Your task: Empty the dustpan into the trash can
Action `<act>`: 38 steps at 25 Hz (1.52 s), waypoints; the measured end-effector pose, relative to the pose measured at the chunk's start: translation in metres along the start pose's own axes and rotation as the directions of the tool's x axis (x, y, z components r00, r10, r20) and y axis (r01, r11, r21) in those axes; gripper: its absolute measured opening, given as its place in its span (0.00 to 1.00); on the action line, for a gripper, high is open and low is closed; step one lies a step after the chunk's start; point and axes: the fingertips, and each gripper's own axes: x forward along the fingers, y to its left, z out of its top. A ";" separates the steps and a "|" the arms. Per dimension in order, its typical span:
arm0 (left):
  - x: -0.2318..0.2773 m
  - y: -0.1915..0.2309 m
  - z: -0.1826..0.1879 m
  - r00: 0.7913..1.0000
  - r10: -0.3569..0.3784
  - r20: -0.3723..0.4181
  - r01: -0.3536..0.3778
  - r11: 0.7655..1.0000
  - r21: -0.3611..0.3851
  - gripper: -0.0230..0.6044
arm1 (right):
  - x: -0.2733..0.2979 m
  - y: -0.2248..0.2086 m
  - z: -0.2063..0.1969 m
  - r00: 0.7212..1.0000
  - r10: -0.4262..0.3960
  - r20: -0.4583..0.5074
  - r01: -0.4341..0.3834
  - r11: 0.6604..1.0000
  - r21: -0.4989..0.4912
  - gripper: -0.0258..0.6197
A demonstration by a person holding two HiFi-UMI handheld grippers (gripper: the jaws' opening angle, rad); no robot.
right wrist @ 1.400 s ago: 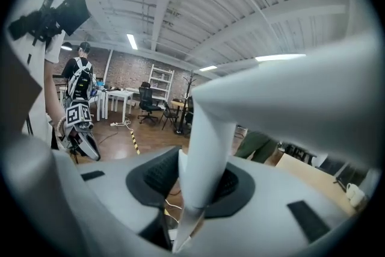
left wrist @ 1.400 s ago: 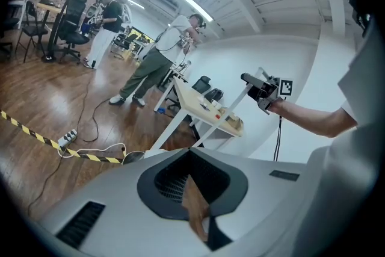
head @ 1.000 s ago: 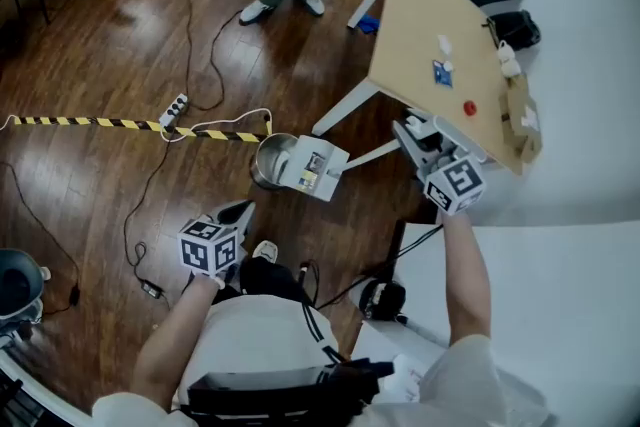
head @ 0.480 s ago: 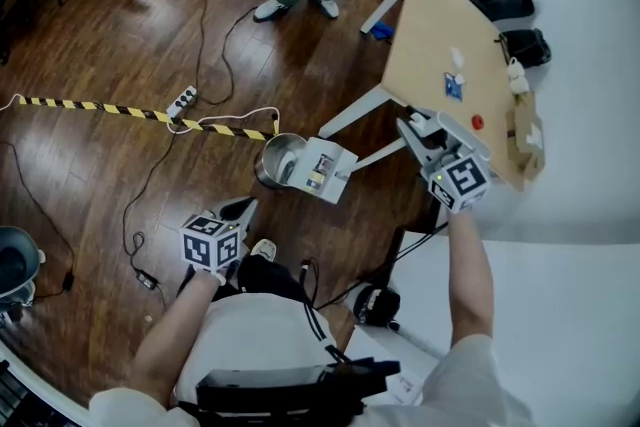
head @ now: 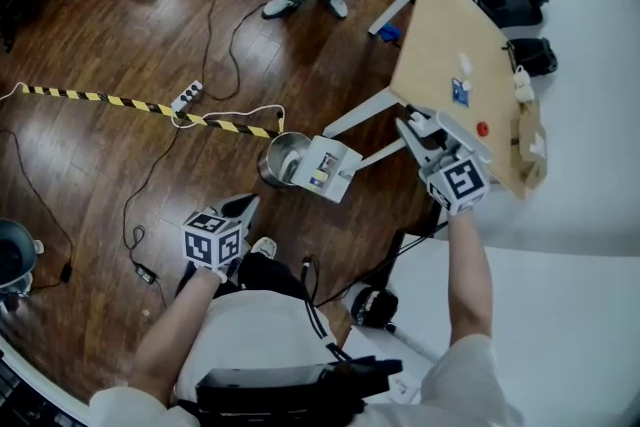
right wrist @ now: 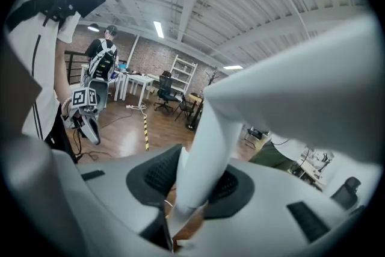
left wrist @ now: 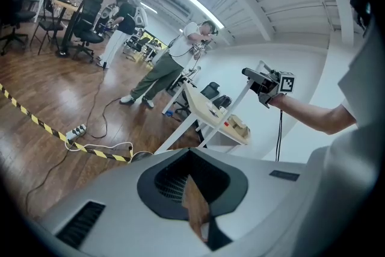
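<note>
Grey right claw [head: 414, 135]: clenching the long white plastic dustpan handle [right wrist: 207, 129], which is running straight out between its pads.
White boxy dustpan head [head: 325, 168]: hanging at the far end of that handle, well ahead of the claw and overlapping the near rim of the can; small coloured marks are showing on it, too small to identify.
Round shiny metal trash can [head: 278, 158]: standing on the brown wooden floor [head: 120, 35] just beyond the dustpan head, on the side away from the claw.
Left claw [head: 240, 207]: hanging low beside the can and apart from it, jaws drawn together on nothing.
Spill risk: the dustpan head is covering only the can's near edge, so tipping from here is likely sending debris onto the floor between claw and can.
Twist risk: the pads are pinching a smooth round handle far from the load, so the handle may be rolling in the grip as the wrist turns.
Knock risk: nothing is steadying the light can, so a bump from the dustpan head could be toppling it.
</note>
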 end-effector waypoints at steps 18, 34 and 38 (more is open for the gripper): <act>-0.018 0.029 0.008 1.000 -0.004 0.012 0.004 1.000 -0.030 0.02 | 0.051 0.051 0.032 0.995 0.093 -0.038 -0.096 0.991 -0.093 0.23; -0.026 0.041 0.024 1.000 -0.015 0.023 0.016 0.999 -0.030 0.02 | 0.074 0.061 0.042 0.992 0.108 -0.066 -0.115 0.987 -0.115 0.23; -0.026 0.040 0.023 1.000 -0.016 0.024 0.017 0.999 -0.029 0.02 | 0.075 0.060 0.042 0.992 0.109 -0.067 -0.117 0.986 -0.116 0.23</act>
